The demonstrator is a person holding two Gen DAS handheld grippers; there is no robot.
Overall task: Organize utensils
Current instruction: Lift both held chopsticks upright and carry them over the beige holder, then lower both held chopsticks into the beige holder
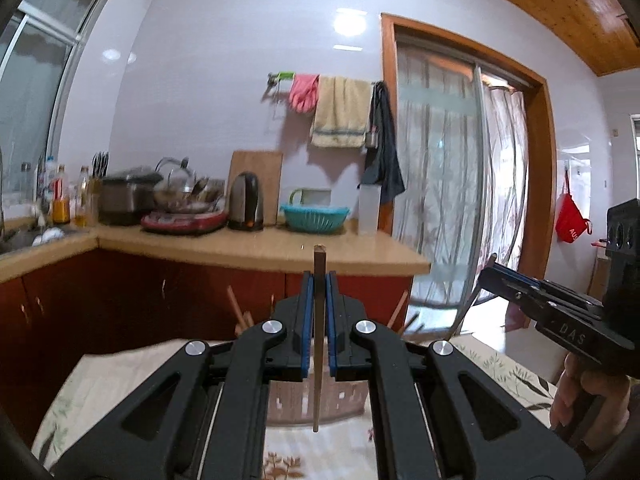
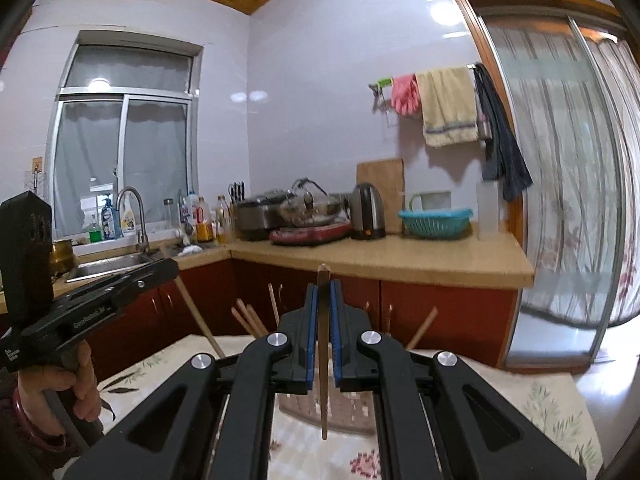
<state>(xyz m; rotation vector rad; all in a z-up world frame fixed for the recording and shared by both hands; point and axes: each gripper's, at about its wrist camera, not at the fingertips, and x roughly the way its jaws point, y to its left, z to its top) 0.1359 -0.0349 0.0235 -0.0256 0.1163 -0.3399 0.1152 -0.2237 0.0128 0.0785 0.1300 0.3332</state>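
Observation:
My left gripper [image 1: 319, 280] is shut on a wooden chopstick [image 1: 318, 360] held upright above a pinkish utensil basket [image 1: 288, 404] on the flowered tablecloth. My right gripper [image 2: 324, 292] is shut on another chopstick [image 2: 323, 380], also upright over the same basket [image 2: 348, 412]. Several chopsticks [image 2: 250, 320] stand in the basket behind the fingers. Each gripper shows in the other's view: the right one at the right edge [image 1: 492, 270], the left one at the left [image 2: 170, 266], both with a stick in the jaws.
A table with a flowered cloth [image 2: 552, 404] lies below. Behind it runs a kitchen counter [image 1: 280, 248] with a kettle [image 1: 246, 202], a teal basket [image 1: 314, 216], pots and bottles. A sink [image 2: 108, 268] is at left, a glass sliding door [image 2: 560, 200] at right.

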